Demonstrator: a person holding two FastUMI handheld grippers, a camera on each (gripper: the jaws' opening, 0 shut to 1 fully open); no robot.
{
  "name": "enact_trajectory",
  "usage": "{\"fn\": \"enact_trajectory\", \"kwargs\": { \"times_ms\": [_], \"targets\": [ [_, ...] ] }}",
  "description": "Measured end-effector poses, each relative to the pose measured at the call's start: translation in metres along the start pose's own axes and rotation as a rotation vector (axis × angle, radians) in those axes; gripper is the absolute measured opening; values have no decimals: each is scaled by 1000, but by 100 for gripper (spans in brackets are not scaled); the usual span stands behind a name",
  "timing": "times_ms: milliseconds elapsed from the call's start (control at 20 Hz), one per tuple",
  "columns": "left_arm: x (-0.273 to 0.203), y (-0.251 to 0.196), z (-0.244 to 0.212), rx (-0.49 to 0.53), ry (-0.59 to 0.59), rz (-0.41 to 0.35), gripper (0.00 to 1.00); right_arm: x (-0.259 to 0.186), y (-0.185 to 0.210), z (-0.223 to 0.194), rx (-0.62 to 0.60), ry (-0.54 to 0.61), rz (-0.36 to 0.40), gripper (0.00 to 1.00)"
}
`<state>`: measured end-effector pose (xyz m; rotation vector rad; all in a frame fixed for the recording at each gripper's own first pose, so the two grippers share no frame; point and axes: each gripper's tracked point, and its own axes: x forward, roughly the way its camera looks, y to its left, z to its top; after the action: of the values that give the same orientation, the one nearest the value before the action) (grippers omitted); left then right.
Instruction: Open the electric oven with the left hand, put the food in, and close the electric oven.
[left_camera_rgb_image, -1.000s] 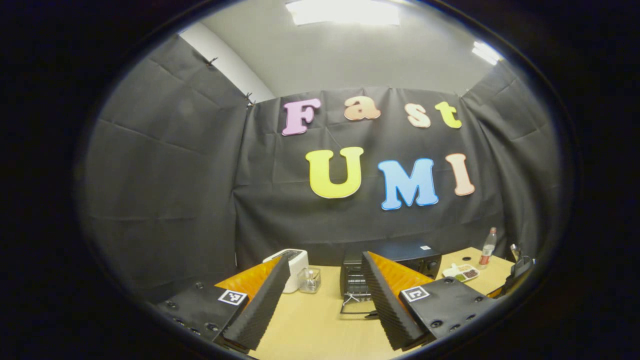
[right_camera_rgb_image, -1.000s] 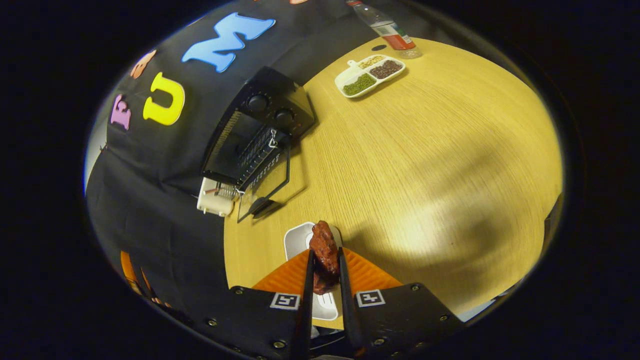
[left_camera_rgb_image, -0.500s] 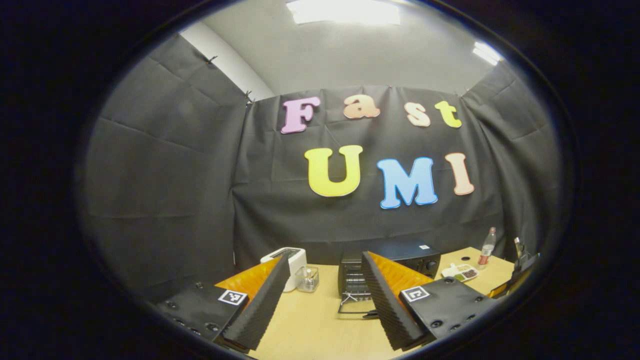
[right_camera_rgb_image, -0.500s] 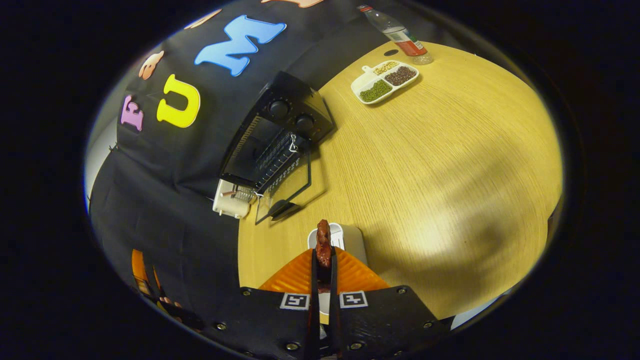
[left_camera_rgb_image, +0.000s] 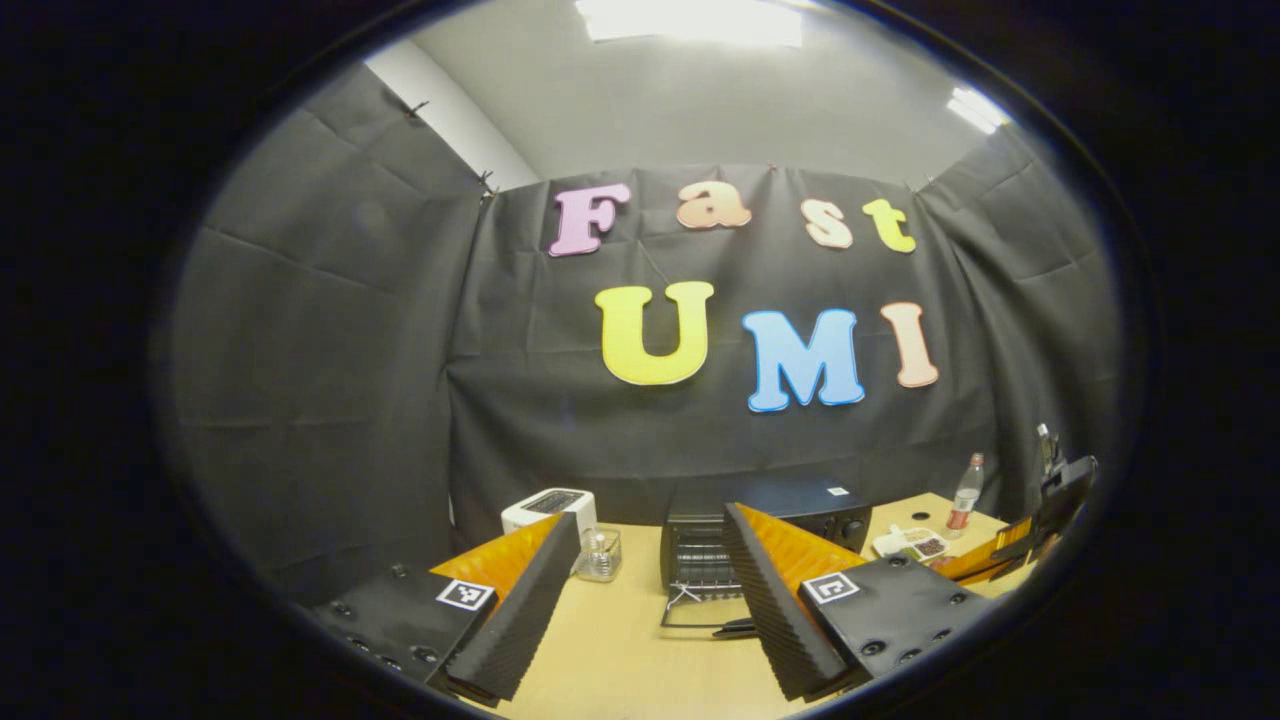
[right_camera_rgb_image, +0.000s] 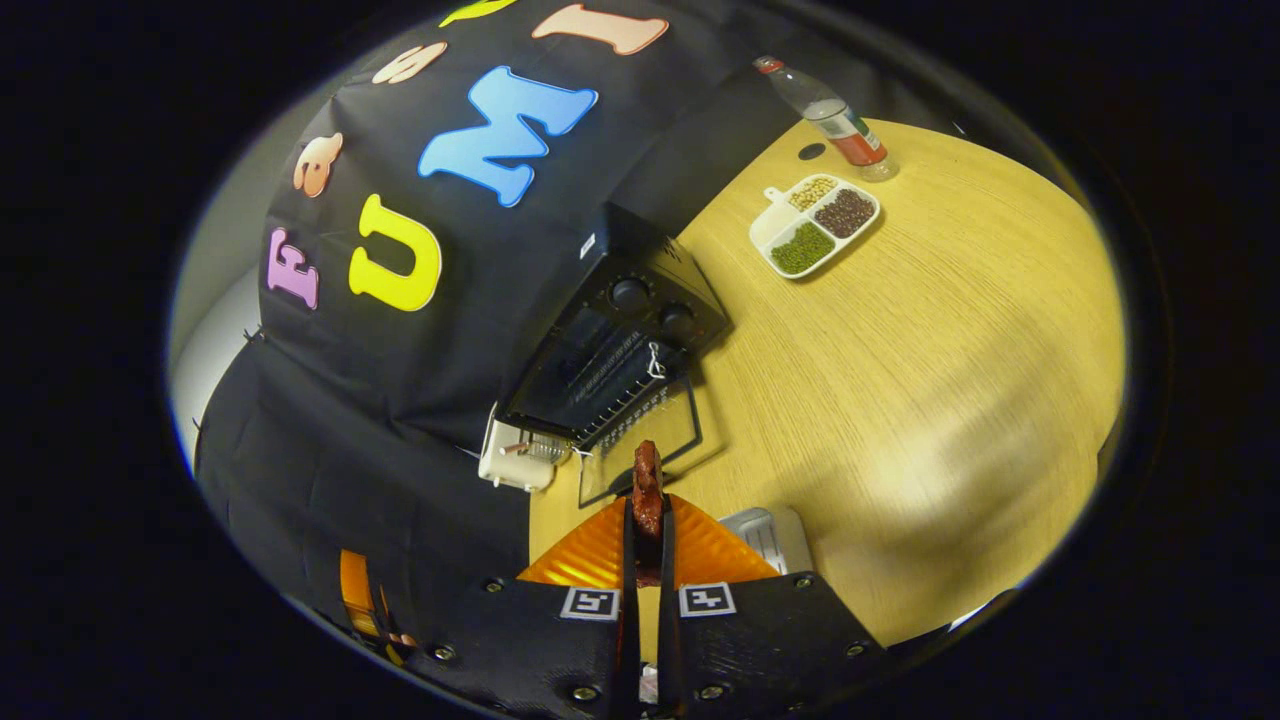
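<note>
Behind the left tool (left_camera_rgb_image: 640, 600), its fingers partly hide the oven (left_camera_rgb_image: 700, 545)

Right gripper (right_camera_rgb_image: 647, 500) clamped on dark red-brown chunk of meat (right_camera_rgb_image: 647, 487), held above light wooden table (right_camera_rgb_image: 930, 330), black electric oven (right_camera_rgb_image: 625, 340) with glass door (right_camera_rgb_image: 640, 440) dropped open, white divided dish (right_camera_rgb_image: 815, 225) of beans beyond

a bottle (right_camera_rgb_image: 835, 118) stands beside a divided snack tray (right_camera_rgb_image: 815, 225); toaster (left_camera_rgb_image: 545, 507) apart.
</note>
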<state>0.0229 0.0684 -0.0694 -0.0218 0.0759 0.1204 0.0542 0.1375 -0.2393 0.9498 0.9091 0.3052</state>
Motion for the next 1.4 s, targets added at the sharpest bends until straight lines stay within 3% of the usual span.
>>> {"fn": "enact_trajectory", "kwargs": {
  "times_ms": [550, 850, 900, 950, 1250, 1400],
  "targets": [
    [38, 29, -14, -9, 33, -16, 100, 80, 55, 21, 26, -119, 79, 7],
    [65, 57, -20, 10, 34, -13, 100, 137, 82, 21, -21, -167, 114, 7],
    [68, 64, -20, 9, 35, -6, 91, 146, 83, 20, -35, -169, 113, 7],
    [69, 70, -20, 9, 35, 3, 96, 155, 84, 19, -44, -170, 110, 7],
    [77, 101, -36, 34, 68, 40, 96, 206, 87, 27, -24, -194, 112, 7],
    [82, 113, -41, 41, 85, 54, 96, 231, 82, 37, -72, -231, 113, 7]
  ]
}}
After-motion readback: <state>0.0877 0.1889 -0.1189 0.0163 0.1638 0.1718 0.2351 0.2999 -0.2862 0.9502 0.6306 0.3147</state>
